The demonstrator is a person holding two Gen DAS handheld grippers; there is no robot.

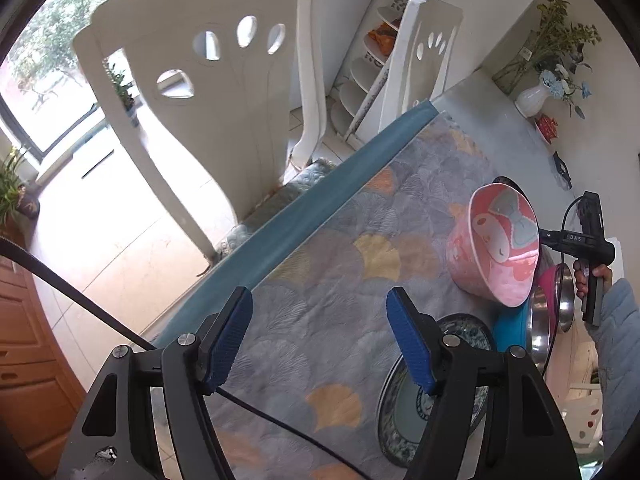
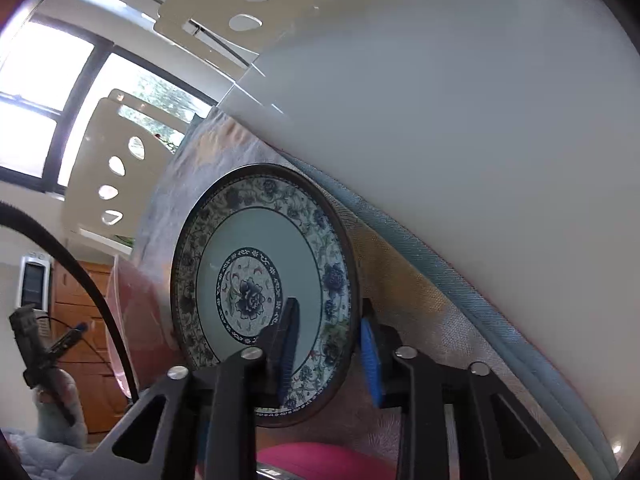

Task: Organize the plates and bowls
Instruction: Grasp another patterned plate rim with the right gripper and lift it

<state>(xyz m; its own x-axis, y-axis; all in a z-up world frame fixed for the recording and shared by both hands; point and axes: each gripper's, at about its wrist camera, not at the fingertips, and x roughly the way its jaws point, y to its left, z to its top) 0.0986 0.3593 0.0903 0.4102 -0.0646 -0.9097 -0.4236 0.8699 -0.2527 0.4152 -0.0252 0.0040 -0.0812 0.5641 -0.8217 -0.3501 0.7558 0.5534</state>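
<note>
In the left wrist view my left gripper (image 1: 320,340) is open and empty above the patterned tablecloth (image 1: 320,240). A blue floral plate (image 1: 404,420) lies to its right. A pink cartoon bowl (image 1: 496,244) hangs tilted in the air beyond it. The hand-held right gripper tool (image 1: 588,240) is behind the bowl; its fingers are hidden. In the right wrist view my right gripper (image 2: 330,344) has its blue pads (image 2: 290,344) on either side of the near rim of the floral plate (image 2: 256,264). A large pale surface (image 2: 460,140) fills the upper right.
Nested steel bowls (image 1: 548,312) with a pink one and a blue item (image 1: 510,328) stand right of the plate. Two white chairs (image 1: 192,92) stand at the table's far edge. A white vase of flowers (image 1: 532,98) and a small red dish (image 1: 546,128) sit at the far end.
</note>
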